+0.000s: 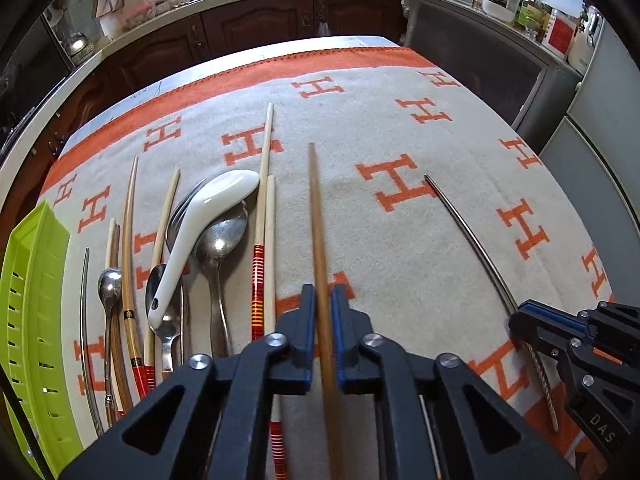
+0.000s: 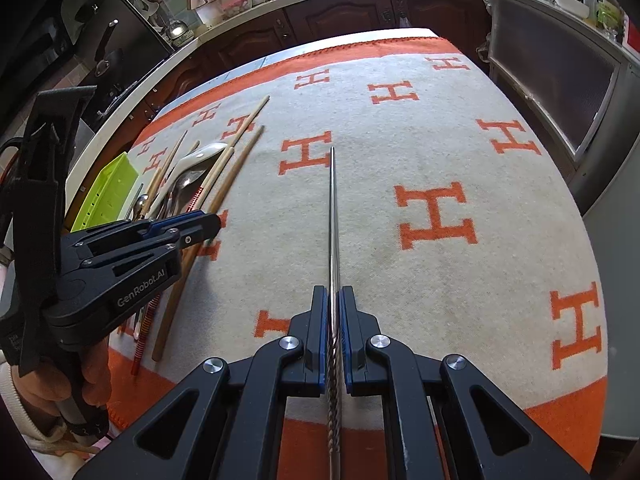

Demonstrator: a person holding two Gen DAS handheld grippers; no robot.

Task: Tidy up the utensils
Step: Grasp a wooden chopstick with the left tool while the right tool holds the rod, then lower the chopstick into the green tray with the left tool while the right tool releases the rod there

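My left gripper (image 1: 323, 300) is shut on a brown wooden chopstick (image 1: 317, 216) that points away over the cloth; it also shows in the right wrist view (image 2: 236, 172). My right gripper (image 2: 334, 304) is shut on a metal chopstick (image 2: 333, 208) with a twisted handle, seen curved in the left wrist view (image 1: 468, 232). A pile of utensils lies left of the left gripper: a white ceramic spoon (image 1: 200, 220), metal spoons (image 1: 220, 244), a fork and several chopsticks (image 1: 262, 200). A green plastic basket (image 1: 32, 300) stands at the far left.
A cream and orange cloth (image 2: 440, 152) covers the table. Dark kitchen cabinets (image 1: 248, 20) and a cluttered counter run behind it. A grey cabinet (image 2: 560, 92) stands to the right. The left gripper (image 2: 200, 226) shows at the left of the right wrist view.
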